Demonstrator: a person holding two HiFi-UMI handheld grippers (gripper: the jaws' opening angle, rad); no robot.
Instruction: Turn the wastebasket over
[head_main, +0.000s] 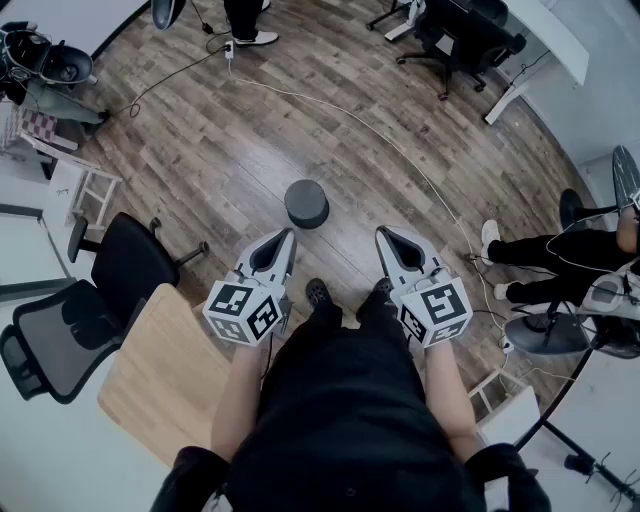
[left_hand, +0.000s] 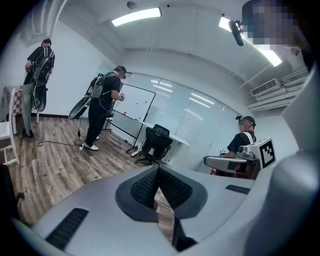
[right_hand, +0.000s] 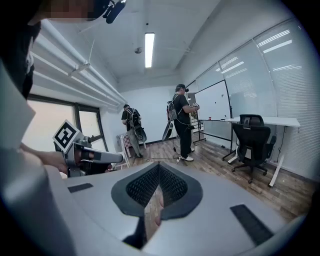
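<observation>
A dark grey round wastebasket stands on the wooden floor in the head view, bottom side up, a short way ahead of my feet. My left gripper hovers just below and left of it, shut with nothing in it. My right gripper hovers below and right of it, also shut and empty. The basket lies between and beyond the two tips, touching neither. In the left gripper view the left gripper shows its dark pads pressed together. In the right gripper view the right gripper looks the same. The basket is hidden in both gripper views.
A black office chair and a light wooden tabletop sit at my left. A white cable runs across the floor behind the basket. A seated person's legs are at the right. Another office chair and a desk stand at the far end.
</observation>
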